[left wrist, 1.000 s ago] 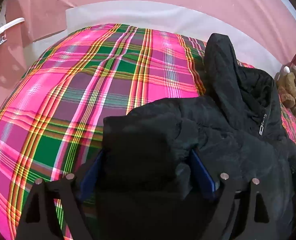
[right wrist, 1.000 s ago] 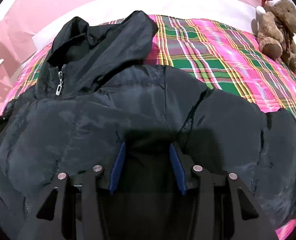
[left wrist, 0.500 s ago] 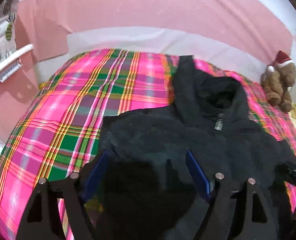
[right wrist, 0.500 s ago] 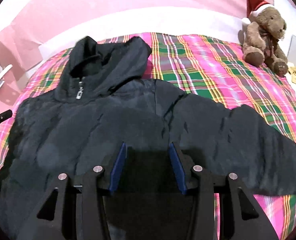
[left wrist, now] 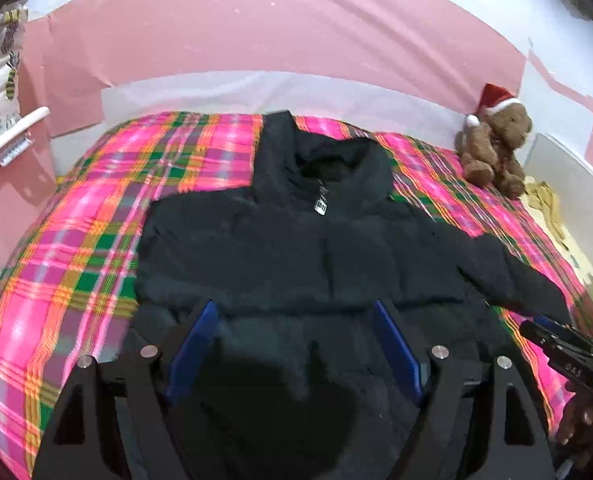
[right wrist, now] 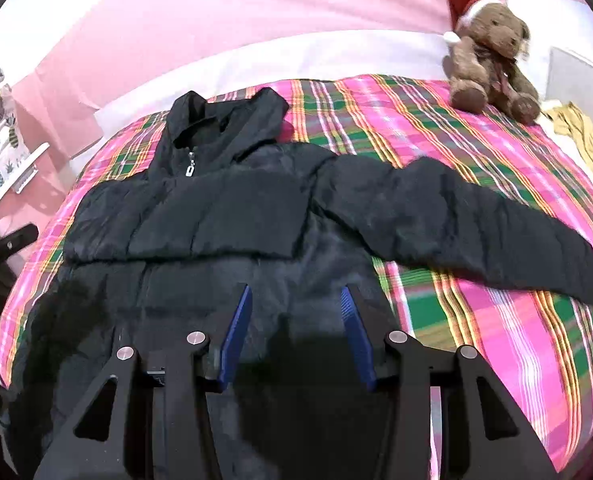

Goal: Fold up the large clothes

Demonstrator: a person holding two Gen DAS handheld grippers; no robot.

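Left wrist view: the left gripper [left wrist: 292, 344] hangs with jaws apart over the hem of the black jacket [left wrist: 316, 248], nothing pinched. Right gripper [right wrist: 294, 332] likewise gapes above the hem, having just widened slightly. Jacket lies flat on the plaid blanket [right wrist: 476, 312], hood [right wrist: 224, 124] pointing away, 1 sleeve [right wrist: 456, 220] stretched rightward.

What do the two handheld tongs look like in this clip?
Both the left tongs and right tongs have matte black angular frames with triangular cut-outs, round silver bolt heads at the pivots, and flat blue pads lining the inner faces of the fingers.
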